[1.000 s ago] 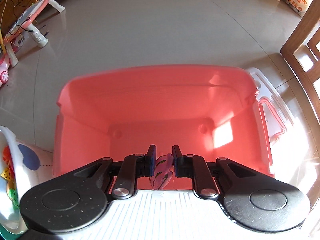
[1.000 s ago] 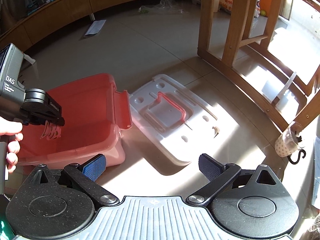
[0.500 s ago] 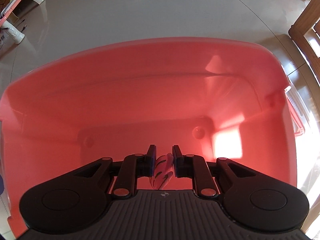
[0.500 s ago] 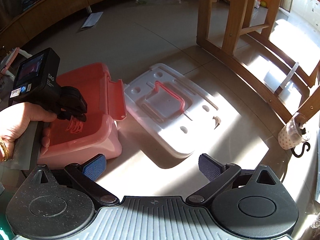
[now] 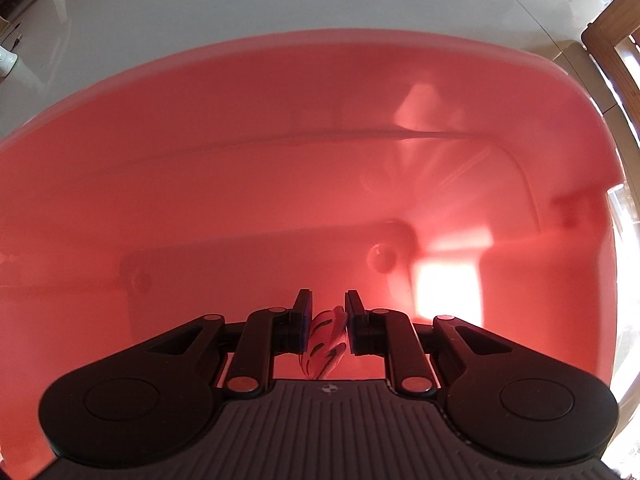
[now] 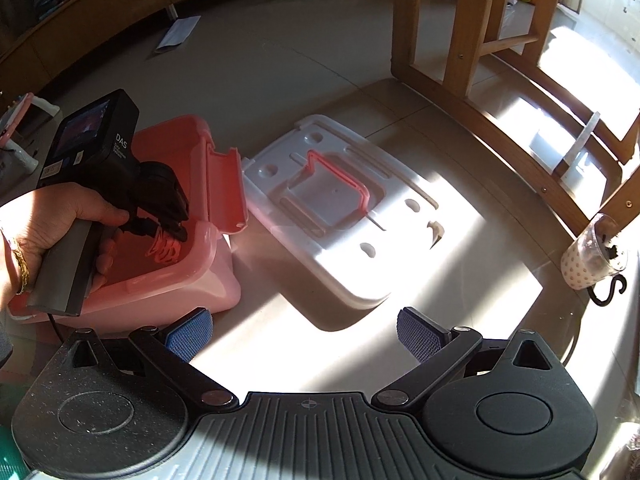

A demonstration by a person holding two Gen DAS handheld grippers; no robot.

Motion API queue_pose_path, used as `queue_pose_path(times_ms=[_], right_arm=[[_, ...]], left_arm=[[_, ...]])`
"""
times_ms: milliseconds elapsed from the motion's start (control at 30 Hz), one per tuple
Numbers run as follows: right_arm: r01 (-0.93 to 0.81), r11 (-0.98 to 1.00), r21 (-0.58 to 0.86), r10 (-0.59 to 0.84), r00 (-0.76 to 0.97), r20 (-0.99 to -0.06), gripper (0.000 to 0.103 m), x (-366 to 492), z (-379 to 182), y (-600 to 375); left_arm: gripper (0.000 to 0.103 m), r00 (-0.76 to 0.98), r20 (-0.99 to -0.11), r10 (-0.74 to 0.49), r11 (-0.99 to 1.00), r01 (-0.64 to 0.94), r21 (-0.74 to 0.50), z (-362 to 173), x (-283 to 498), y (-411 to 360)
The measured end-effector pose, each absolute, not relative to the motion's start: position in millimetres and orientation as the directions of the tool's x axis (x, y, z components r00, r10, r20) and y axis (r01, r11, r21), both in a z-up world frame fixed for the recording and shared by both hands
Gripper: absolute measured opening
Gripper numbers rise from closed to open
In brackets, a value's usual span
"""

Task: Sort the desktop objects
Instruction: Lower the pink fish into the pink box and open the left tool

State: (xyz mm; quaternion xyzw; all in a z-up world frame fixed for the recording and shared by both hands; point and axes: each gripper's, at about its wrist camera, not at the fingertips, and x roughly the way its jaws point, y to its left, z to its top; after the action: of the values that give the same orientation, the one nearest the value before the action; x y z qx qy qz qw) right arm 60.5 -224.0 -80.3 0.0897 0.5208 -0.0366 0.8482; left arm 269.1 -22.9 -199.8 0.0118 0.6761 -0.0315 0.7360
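Left wrist view: left gripper (image 5: 327, 322) is pinching a striped clip (image 5: 325, 345) inside the pink bin (image 5: 280, 140); releasing askew risks snagging a pad, while right gripper (image 6: 308, 330) is idling open.

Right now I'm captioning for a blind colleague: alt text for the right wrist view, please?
A hand lowers the left gripper, clamped on a small pink striped item, into an open pink bin. The bin's white lid lies beside it; the right gripper waits open.
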Motion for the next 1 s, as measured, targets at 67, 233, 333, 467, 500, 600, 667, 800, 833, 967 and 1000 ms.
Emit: queue_pose_path(times_ms=[67,233,333,467,500,600,667,800,833,967,1000], right_arm=[[0.155,0.981,0.112,0.03,0.455,-0.89,0.098,60,-80,-224],[0.166,0.981,0.105,0.019,0.451,-0.892,0.098,60,-82,-228],[0.162,0.981,0.103,0.02,0.449,-0.893,0.098,61,-84,-227],[0.142,0.984,0.103,0.028,0.452,-0.892,0.098,62,-84,-223],[0.142,0.984,0.104,0.029,0.453,-0.891,0.098,61,-84,-223],[0.146,0.984,0.103,0.026,0.454,-0.891,0.098,61,-84,-225],[0.152,0.983,0.102,0.023,0.452,-0.892,0.098,60,-84,-227],[0.147,0.984,0.098,0.021,0.457,-0.889,0.098,60,-81,-227],[0.144,0.985,0.098,0.021,0.46,-0.888,0.098,59,-80,-226],[0.131,0.987,0.091,0.019,0.471,-0.882,0.098,59,-75,-223],[0.128,0.988,0.09,0.018,0.474,-0.88,0.098,59,-74,-222]], left_arm=[[0.018,0.071,-0.997,-0.03,0.997,0.072,-0.025,-203,269,-24],[0.019,0.046,-0.999,-0.029,0.996,0.09,-0.025,-208,268,-26],[0.033,0.023,-0.999,-0.034,0.995,0.091,-0.032,-210,267,-26],[0.054,0.016,-1.0,-0.008,0.996,0.09,-0.007,-209,264,-26],[0.055,0.023,-1.0,-0.003,0.996,0.091,-0.001,-207,263,-26],[0.062,0.037,-0.999,0.033,0.993,0.111,0.037,-200,261,-29],[0.064,0.047,-0.998,0.036,0.993,0.112,0.041,-194,259,-29],[0.065,0.063,-0.997,0.034,0.993,0.109,0.041,-182,254,-28],[0.066,0.073,-0.997,0.032,0.993,0.109,0.04,-177,252,-28],[0.072,0.102,-0.994,0.028,0.994,0.099,0.038,-157,246,-27],[0.073,0.104,-0.994,0.02,0.995,0.097,0.03,-153,243,-26]])
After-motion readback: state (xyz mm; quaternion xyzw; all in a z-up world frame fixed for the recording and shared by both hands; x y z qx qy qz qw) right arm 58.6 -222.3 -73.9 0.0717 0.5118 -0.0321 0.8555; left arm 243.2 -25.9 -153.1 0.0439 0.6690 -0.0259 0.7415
